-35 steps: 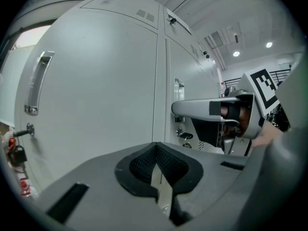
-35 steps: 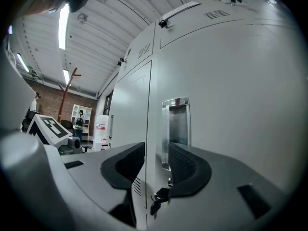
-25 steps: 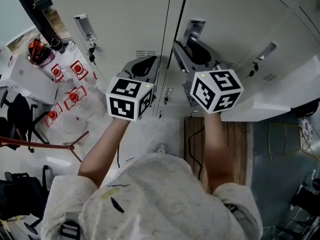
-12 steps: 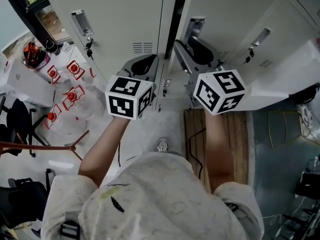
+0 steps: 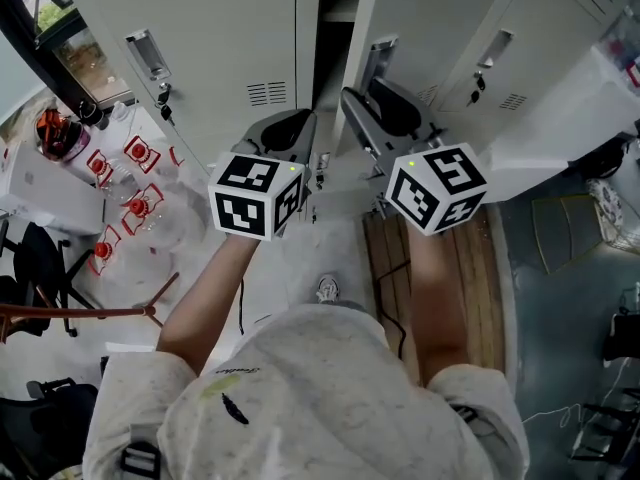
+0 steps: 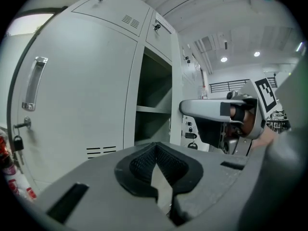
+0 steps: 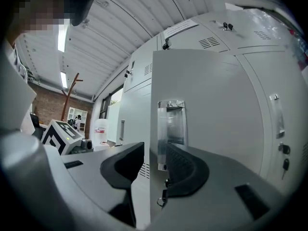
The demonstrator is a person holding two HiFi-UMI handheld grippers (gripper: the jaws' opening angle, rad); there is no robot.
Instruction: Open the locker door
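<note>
The grey locker door stands ajar, and a dark gap shows beside it. My right gripper is shut on the door's free edge, just below the recessed metal handle. In the right gripper view the door runs between the jaws of the right gripper, with the handle right above them. My left gripper hovers in front of the neighbouring locker, shut and empty. In the left gripper view, the left gripper faces the open compartment, which has a shelf.
The locker to the left has a handle and a hanging lock. Another locker handle is at the right. Red-capped bottles and a wooden stand are at the left; a wooden board lies below the right arm.
The door has swung further open and the dark gap beside it has widened. My right gripper has stayed on the door's edge and moved with it. The left gripper has barely moved.
</note>
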